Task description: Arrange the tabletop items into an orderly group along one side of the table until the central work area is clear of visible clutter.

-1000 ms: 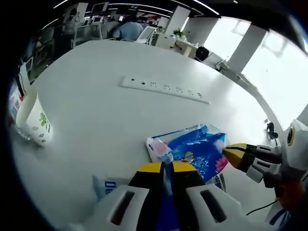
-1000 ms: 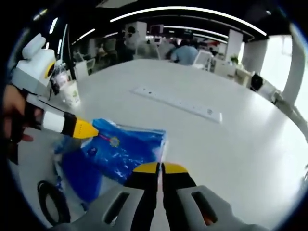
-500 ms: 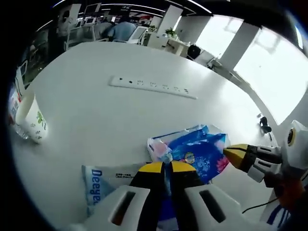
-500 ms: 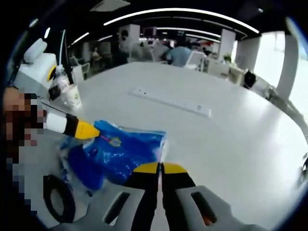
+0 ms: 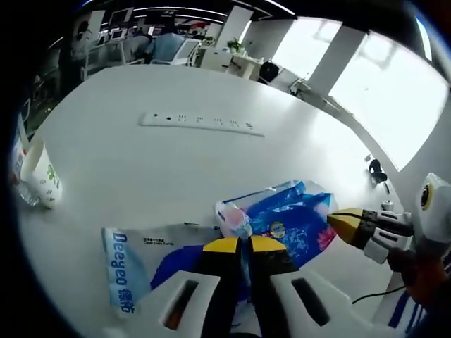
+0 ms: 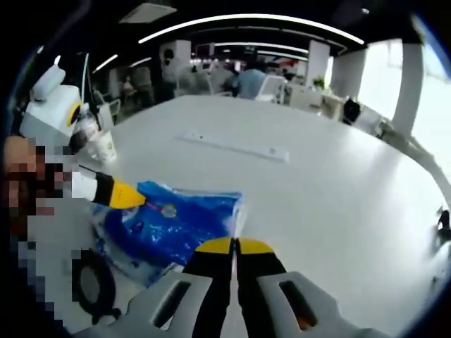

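Note:
A blue printed packet [image 5: 292, 224] hangs stretched between both grippers above the white table [image 5: 141, 162]. My left gripper [image 5: 239, 244] is shut on the packet's pink and white corner. My right gripper [image 5: 335, 220] comes in from the right, shut on the opposite edge. In the right gripper view the same blue packet [image 6: 184, 224] spans from my right gripper [image 6: 227, 245], shut on its white edge, to the left gripper [image 6: 139, 201] at the left. A second white and blue packet marked Deeyeo [image 5: 130, 262] lies flat on the table under the held one.
A paper cup [image 5: 41, 176] stands at the table's left edge beside a plastic bottle. A white power strip [image 5: 201, 123] lies across the middle. A black coiled cable [image 6: 88, 285] lies near the front edge and a small black object [image 5: 373, 169] at the right edge.
Both cameras have risen with the blue packet held between the grippers. More of the Deeyeo packet beneath it has come into sight. Both grips are unchanged.

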A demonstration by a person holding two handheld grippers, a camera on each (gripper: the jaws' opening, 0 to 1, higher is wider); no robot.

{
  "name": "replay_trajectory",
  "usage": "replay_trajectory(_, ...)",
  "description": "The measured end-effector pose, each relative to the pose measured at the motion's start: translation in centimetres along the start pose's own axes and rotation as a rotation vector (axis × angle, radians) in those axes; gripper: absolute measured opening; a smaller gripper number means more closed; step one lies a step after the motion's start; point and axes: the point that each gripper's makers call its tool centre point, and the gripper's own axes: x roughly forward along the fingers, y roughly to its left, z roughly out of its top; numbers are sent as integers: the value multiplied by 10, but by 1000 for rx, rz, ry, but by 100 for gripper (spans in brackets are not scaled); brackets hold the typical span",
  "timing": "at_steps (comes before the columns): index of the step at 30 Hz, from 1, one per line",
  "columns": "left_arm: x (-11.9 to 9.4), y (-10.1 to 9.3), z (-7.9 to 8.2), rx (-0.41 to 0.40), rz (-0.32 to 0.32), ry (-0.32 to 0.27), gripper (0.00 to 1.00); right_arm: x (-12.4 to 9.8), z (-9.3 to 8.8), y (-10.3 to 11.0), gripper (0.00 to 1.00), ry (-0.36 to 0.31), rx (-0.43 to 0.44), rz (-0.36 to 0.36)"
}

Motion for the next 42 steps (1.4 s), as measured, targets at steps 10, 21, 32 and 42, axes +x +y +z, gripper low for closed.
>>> replay_trajectory(10,0,-30,-9,44,-48,14,1,-26,-18,-17,0,-9,65,-52)
replay_trajectory(21,7,-70,-20,100,-110,27,1,-55,-38,-45,0,-10,122,-126)
replay_trajectory(32,16,-102,-38,146,-154,62,1,-77,-60,-65,0,3,168,-182)
replay_trajectory(42,24,-115,-62,187,-182,103,1,-84,-86,-73,0,32,212,-212)
